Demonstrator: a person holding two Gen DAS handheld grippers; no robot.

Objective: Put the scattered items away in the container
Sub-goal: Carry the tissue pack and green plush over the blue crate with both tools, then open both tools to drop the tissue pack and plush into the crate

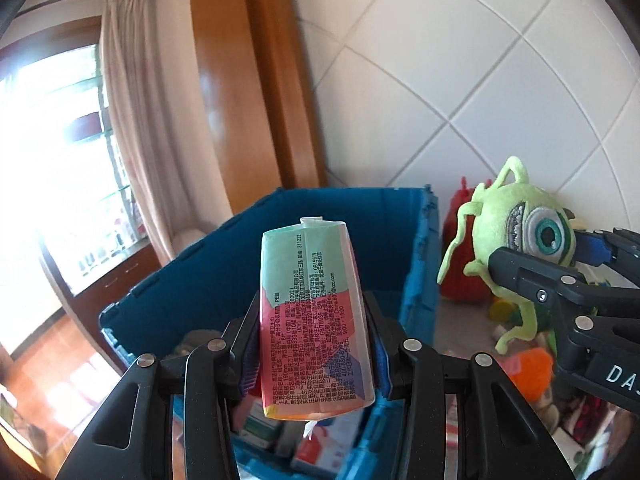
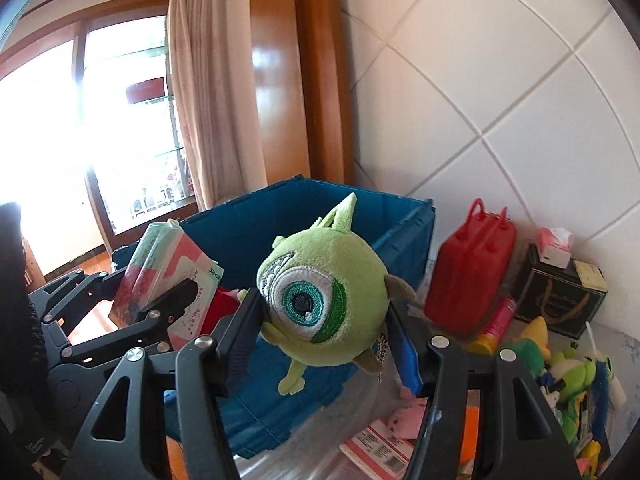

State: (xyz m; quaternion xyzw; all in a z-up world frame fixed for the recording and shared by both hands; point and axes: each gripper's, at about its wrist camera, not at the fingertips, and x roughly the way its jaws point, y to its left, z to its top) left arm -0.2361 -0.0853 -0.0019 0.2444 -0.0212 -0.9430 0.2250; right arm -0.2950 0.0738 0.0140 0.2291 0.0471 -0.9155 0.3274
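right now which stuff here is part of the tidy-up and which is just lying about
In the job:
- tissue pack, held in left tongs
- green one-eyed plush, held in right tongs
- blue crate

Lying about:
- curtain
- wooden door frame
- tiled wall

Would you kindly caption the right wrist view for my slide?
Right tool grips a green one-eyed plush before the blue crate; left tool holds a tissue pack.
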